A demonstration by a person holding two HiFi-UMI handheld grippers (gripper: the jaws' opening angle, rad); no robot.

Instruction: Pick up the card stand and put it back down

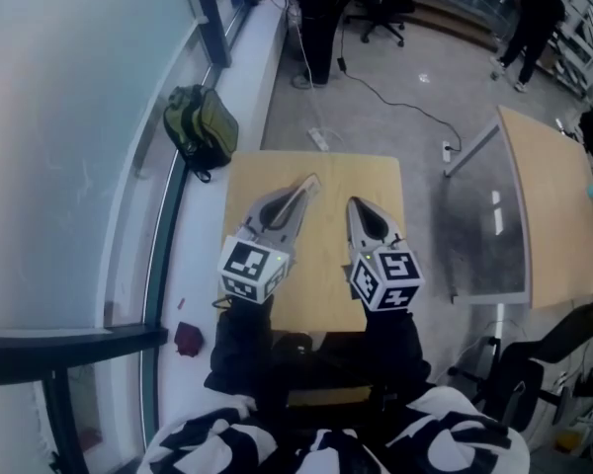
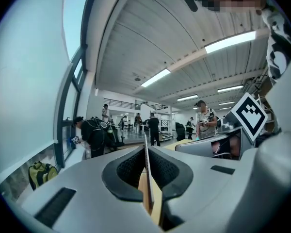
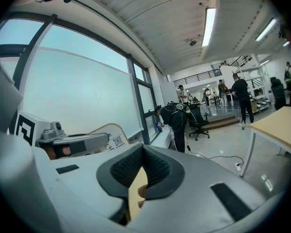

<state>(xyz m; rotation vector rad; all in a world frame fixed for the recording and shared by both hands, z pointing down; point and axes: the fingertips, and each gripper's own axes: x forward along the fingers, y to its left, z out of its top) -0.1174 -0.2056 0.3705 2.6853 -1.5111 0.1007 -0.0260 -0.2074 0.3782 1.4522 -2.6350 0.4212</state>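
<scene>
No card stand shows in any view. In the head view both grippers hover side by side over a small wooden table (image 1: 376, 181). My left gripper (image 1: 312, 180) points away from me toward the table's far edge, jaws pressed together with nothing between them. My right gripper (image 1: 353, 203) sits next to it, also shut and empty. In the left gripper view the left gripper (image 2: 145, 147) looks level across the hall, its dark pads (image 2: 131, 168) meeting in a thin line. The right gripper (image 3: 143, 147) in its own view has its tips closed and faces the window wall.
A green backpack (image 1: 200, 126) lies on the white sill left of the table, below the large window. A second wooden table (image 1: 553, 205) stands at the right with a grey panel (image 1: 484, 225) beside it. A cable (image 1: 405, 102) crosses the floor. People stand at the far end of the hall.
</scene>
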